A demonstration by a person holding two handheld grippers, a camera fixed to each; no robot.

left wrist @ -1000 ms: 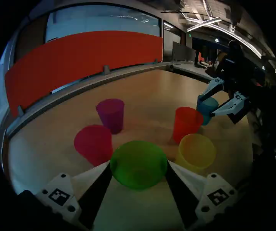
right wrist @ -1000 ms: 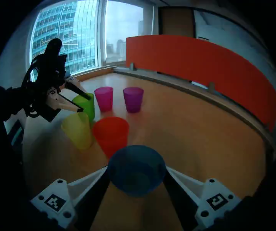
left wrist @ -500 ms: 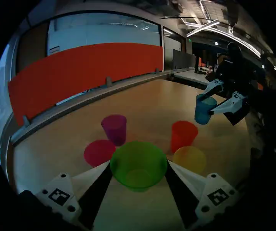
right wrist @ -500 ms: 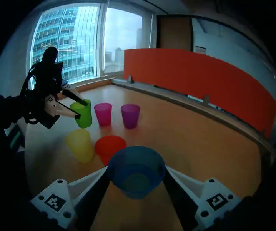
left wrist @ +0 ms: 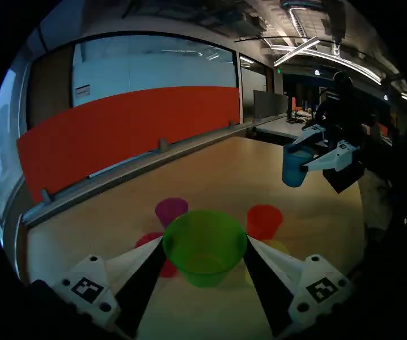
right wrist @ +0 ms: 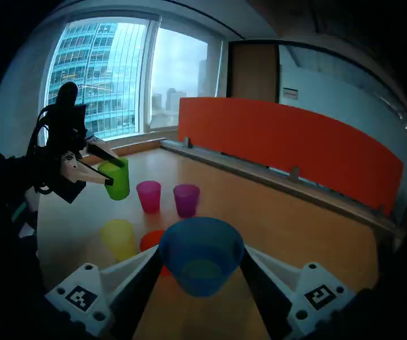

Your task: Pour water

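A green cup [left wrist: 204, 258] sits between the fingers of my left gripper [left wrist: 204, 243], held upright and well above the wooden table [left wrist: 215, 170]. My right gripper [right wrist: 202, 252] is shut on a blue cup [right wrist: 202, 266], also upright in the air. Each gripper shows in the other's view: the right gripper [left wrist: 295, 157] with its blue cup [left wrist: 291, 171] at the right, the left gripper [right wrist: 117, 173] with its green cup [right wrist: 118, 186] at the left. Whether either cup holds water I cannot tell.
Below stand a pink cup [right wrist: 148, 196], a purple cup [right wrist: 186, 199], a yellow cup [right wrist: 118, 238] and a red cup [right wrist: 150, 240], close together. An orange partition [right wrist: 294, 144] with a rail lines the table's far edge. Large windows [right wrist: 90, 85] are behind the left gripper.
Both grippers have risen with their cups, the green one and the blue one lifting off the table. The cups left on the table now lie farther below.
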